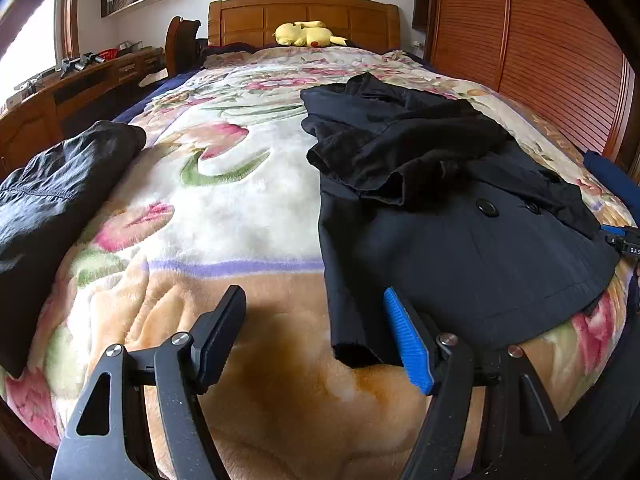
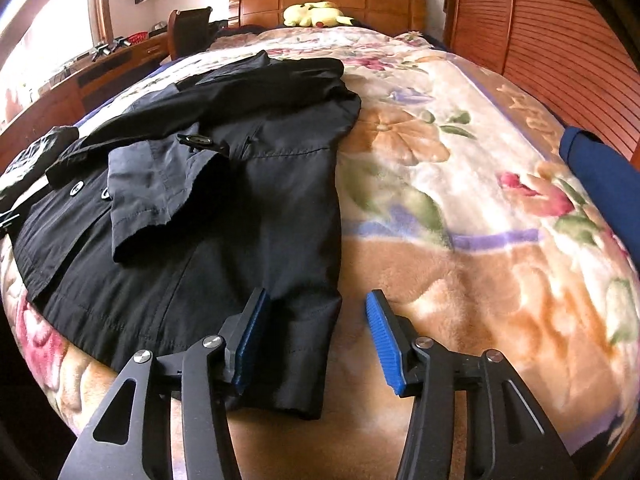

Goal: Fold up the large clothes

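A dark navy coat (image 1: 460, 232) with large buttons lies flat on the floral blanket (image 1: 240, 208), sleeves folded across its chest. My left gripper (image 1: 316, 320) is open, its jaws around the coat's lower left corner near the hem. In the right wrist view the coat (image 2: 192, 208) lies to the left. My right gripper (image 2: 316, 320) is open with the coat's lower right corner between its jaws. The right gripper's tip shows in the left wrist view (image 1: 624, 240) by the coat's right edge.
A second dark garment (image 1: 56, 200) lies crumpled at the bed's left edge. A yellow plush toy (image 1: 308, 34) rests by the wooden headboard. A wooden desk (image 1: 80, 84) stands left, a slatted wardrobe (image 1: 560, 60) right. A blue cloth (image 2: 600, 176) lies at the right edge.
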